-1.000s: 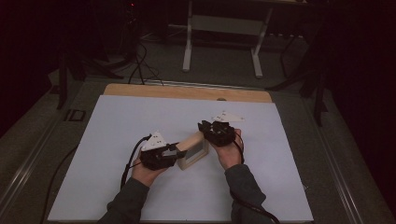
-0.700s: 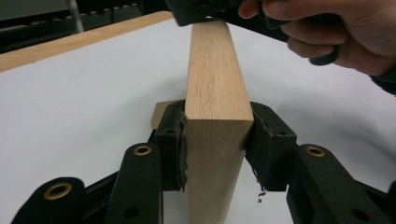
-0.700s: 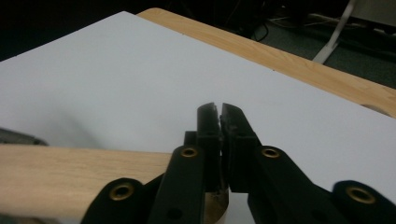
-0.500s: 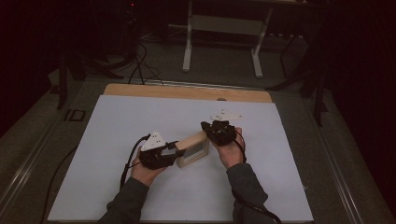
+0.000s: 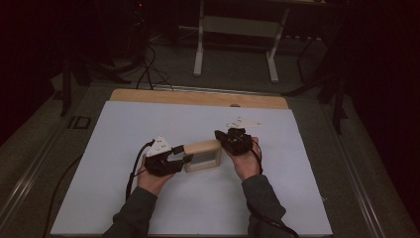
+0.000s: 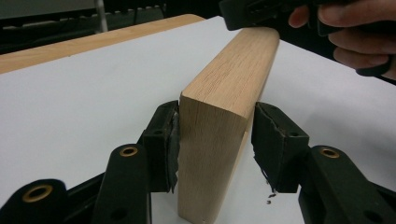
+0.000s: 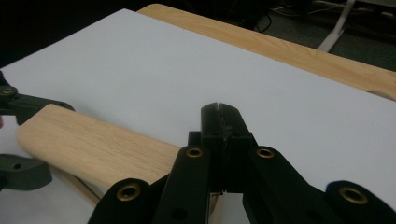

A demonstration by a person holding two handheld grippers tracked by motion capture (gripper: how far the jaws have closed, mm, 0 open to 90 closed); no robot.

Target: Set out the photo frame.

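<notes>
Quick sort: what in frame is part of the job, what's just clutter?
In the job:
- pale wooden frame with a glass-like panel, standing on edge
- left hand-held gripper, jaws just opening, straddling the frame's end
- right hand-held gripper, jaws shut, at the frame's other end

Lying about:
- white sheet covering the table
- bare wooden table edge
- white metal stand on the floor beyond

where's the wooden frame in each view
High view: the wooden frame stands at the table's centre, between the left hand-held gripper and the right hand-held gripper.
Left gripper view: centre, its end between the open black jaws, running away toward the other hand.
Right gripper view: lower left, beside the shut jaws.
Shared landmark: the white sheet under the frame.
</notes>
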